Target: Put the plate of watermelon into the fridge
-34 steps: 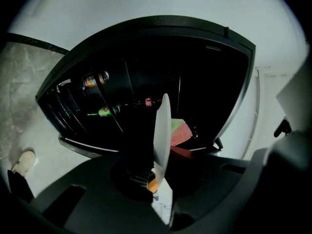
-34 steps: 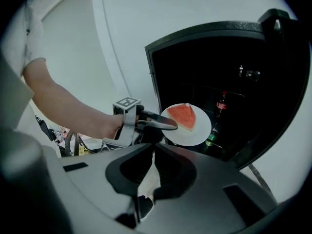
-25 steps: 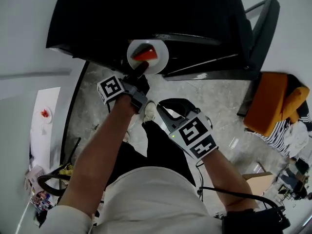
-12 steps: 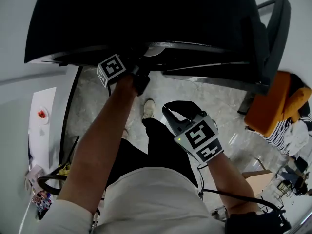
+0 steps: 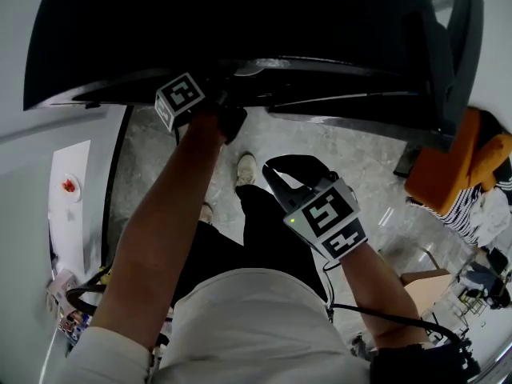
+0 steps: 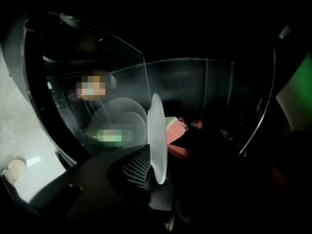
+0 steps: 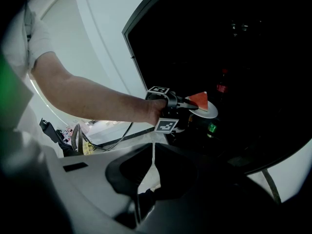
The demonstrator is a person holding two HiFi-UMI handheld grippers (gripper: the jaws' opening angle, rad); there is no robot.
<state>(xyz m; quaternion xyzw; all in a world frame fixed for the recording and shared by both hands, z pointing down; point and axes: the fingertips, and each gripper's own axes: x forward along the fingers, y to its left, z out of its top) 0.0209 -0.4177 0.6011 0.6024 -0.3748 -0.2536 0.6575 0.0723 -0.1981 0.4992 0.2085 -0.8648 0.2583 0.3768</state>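
Observation:
The white plate (image 6: 157,130) stands on edge in the left gripper view, a red watermelon wedge (image 6: 173,130) on its far side. My left gripper (image 6: 158,168) is shut on the plate's rim inside the dark fridge (image 5: 240,22), and its jaws are opening slightly. From the right gripper view the plate (image 7: 208,112) and wedge (image 7: 200,100) sit level at the left gripper (image 7: 192,104), within the fridge opening (image 7: 243,57). In the head view the plate is hidden under the fridge top. My right gripper (image 5: 276,173) hangs shut and empty above the floor.
A glass shelf (image 6: 112,82) and a bottle (image 7: 222,89) are inside the fridge. The open fridge door (image 5: 452,62) stands at the right, an orange chair (image 5: 448,166) beyond it. A white table (image 5: 70,206) and cables (image 5: 80,294) lie to the left.
My left gripper has carried the plate from in front of the fridge into its interior, out of the head view's sight. The right gripper has barely moved.

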